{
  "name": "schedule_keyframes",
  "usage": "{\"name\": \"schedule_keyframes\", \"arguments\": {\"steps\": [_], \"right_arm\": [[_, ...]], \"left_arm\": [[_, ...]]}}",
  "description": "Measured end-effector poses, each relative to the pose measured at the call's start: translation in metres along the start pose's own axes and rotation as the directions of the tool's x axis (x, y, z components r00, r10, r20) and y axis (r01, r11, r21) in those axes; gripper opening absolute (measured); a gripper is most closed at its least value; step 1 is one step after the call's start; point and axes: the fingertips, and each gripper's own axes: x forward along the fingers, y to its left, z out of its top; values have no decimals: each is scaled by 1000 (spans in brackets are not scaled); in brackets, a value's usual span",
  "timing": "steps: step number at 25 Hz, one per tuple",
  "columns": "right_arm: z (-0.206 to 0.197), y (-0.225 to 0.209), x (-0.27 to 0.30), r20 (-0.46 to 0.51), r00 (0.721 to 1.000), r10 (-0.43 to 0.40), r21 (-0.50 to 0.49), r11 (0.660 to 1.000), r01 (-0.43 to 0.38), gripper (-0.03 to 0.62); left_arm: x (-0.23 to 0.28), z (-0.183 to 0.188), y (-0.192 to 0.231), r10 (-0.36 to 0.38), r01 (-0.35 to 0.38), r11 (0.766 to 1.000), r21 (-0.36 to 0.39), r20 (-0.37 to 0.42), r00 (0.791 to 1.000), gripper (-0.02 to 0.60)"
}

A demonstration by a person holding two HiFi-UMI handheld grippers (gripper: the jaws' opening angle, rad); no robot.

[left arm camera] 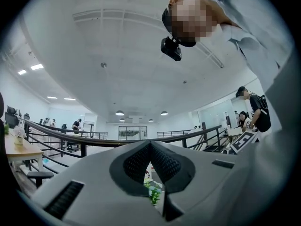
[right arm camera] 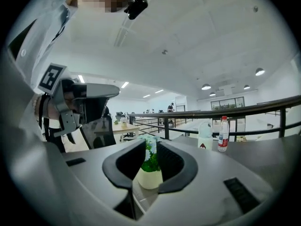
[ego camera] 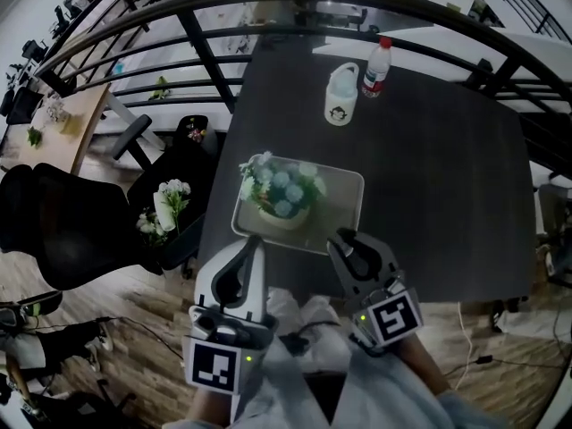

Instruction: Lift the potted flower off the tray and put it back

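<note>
While potted flower (ego camera: 279, 195) sits on tray (ego camera: 342, 202), lift seemingly pending, left gripper (ego camera: 254, 242) stands closed, right gripper (ego camera: 344, 238) slightly parted, both empty.

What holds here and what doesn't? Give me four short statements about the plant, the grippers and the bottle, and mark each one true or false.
1. The potted flower stands on the tray. True.
2. The right gripper is clamped on the pot. False: its fingers stand slightly apart with nothing between them, near the tray's near edge and short of the pot.
3. The left gripper has its fingers together and holds nothing. True.
4. The water bottle lies on its side in the tray. False: it stands upright on the far side of the table, beside the white jug.
</note>
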Motion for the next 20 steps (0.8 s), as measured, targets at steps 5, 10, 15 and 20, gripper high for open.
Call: {"name": "schedule_keyframes", "arguments": {"steps": [5, 10, 15, 20], "right_arm": [[-21, 2, 15, -79, 997, 12, -12, 1000, -13, 158], [-45, 4, 32, -154, 987, 35, -4, 999, -36, 217], [-72, 4, 49, -227, 971, 69, -7, 997, -73, 272], [-101, 4, 64, -277, 956, 95, 23, 995, -92, 302]], "left_arm": [[9, -6, 14, -13, 13, 1000, -16, -20, 1000, 12], [14, -16, 27, -9, 7, 999, -38, -48, 999, 12], [17, -24, 35, 0, -3, 999, -46, -69, 998, 12], [17, -34, 43, 16, -20, 999, -47, -91, 996, 12]]}}
